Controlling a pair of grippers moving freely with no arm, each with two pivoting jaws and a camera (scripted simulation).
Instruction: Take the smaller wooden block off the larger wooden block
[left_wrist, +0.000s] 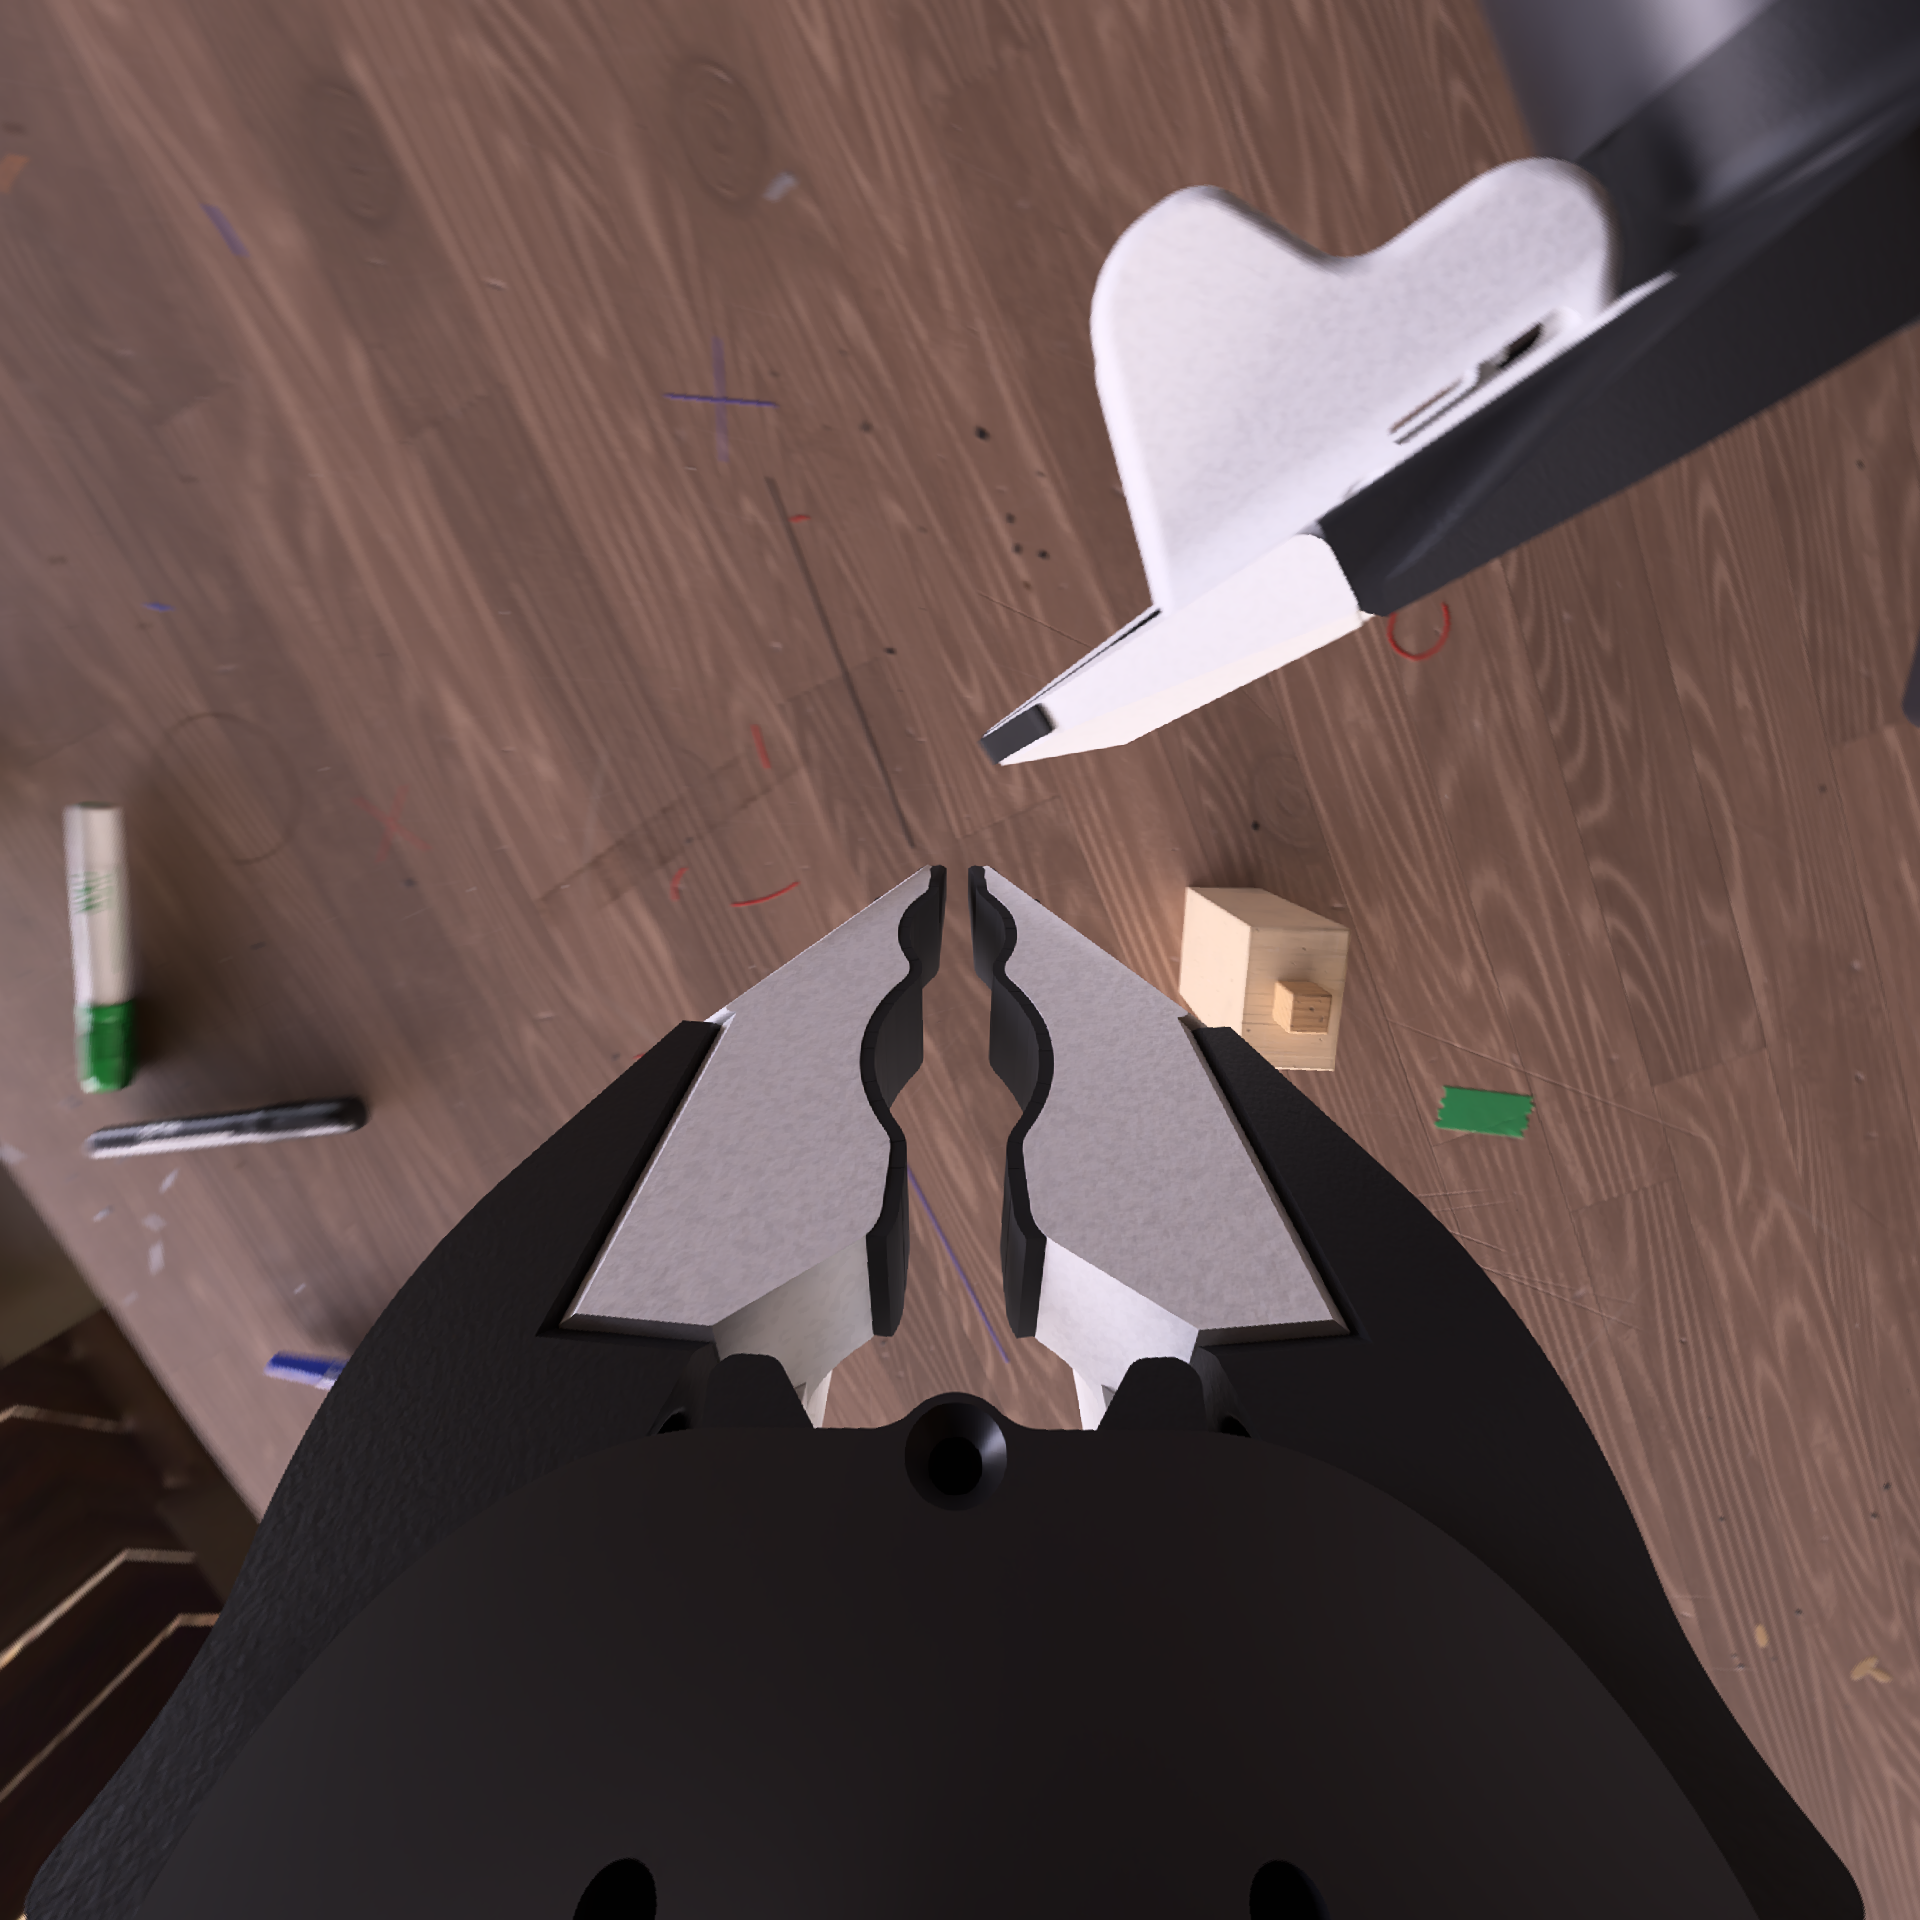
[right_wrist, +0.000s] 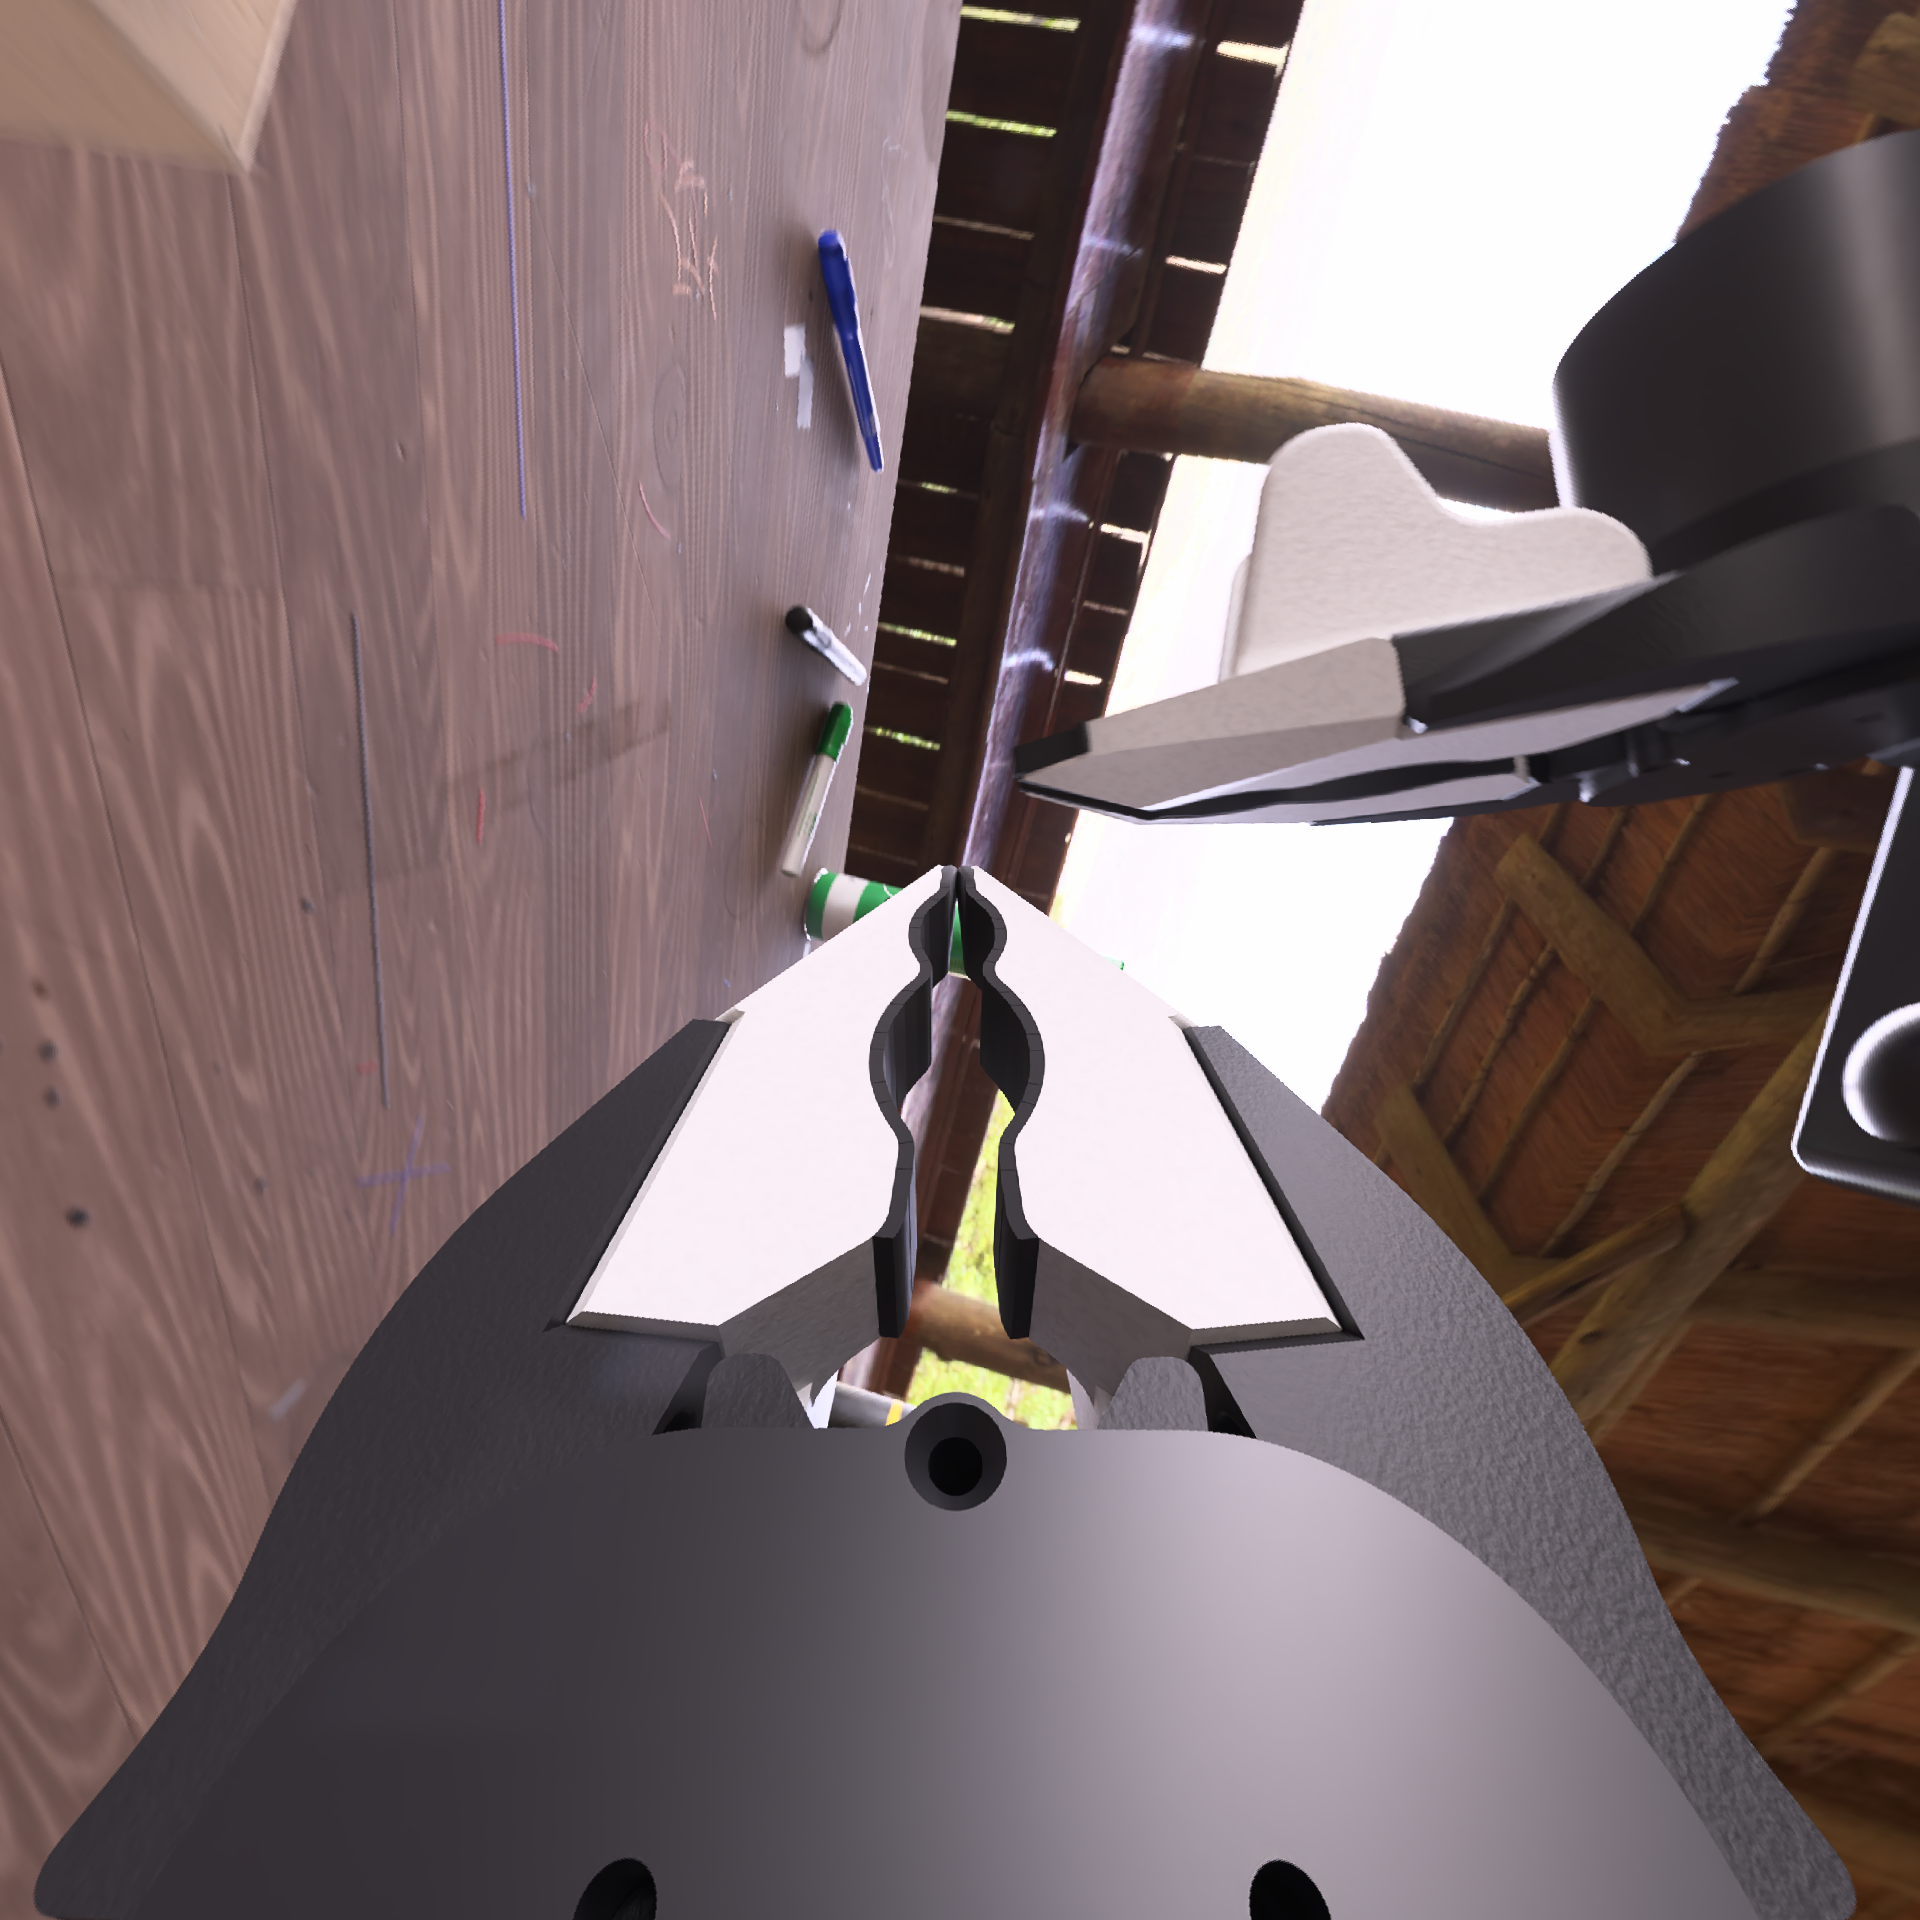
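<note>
Left wrist view first, please — what do we record?

— We find the left gripper (left_wrist: 954, 873) with its jaws drawn almost together at the tips, holding nothing. The larger wooden block (left_wrist: 1262, 977) rests on the surface (left_wrist: 468, 468) at right of centre, just beside the gripper's right finger. The smaller wooden block (left_wrist: 1302, 1007) sits on its top face. The right gripper (left_wrist: 1013, 750) hangs above and to the upper left of the blocks, jaws likewise nearly shut and empty.

— And the right wrist view?

— We see only a pale corner of the larger block at the upper left; the smaller block is out of sight there. A blue pen (right_wrist: 850, 348), a black marker (right_wrist: 826, 644) and a green marker (right_wrist: 816, 790) lie near the surface's edge.

— Risks?

— In our judgement, three. Jaws this narrow would strike the small block's top instead of straddling it. A sideways approach could knock it off or shove the larger block. And the two grippers stand near each other, so a careless reach might bring them into collision.
</note>
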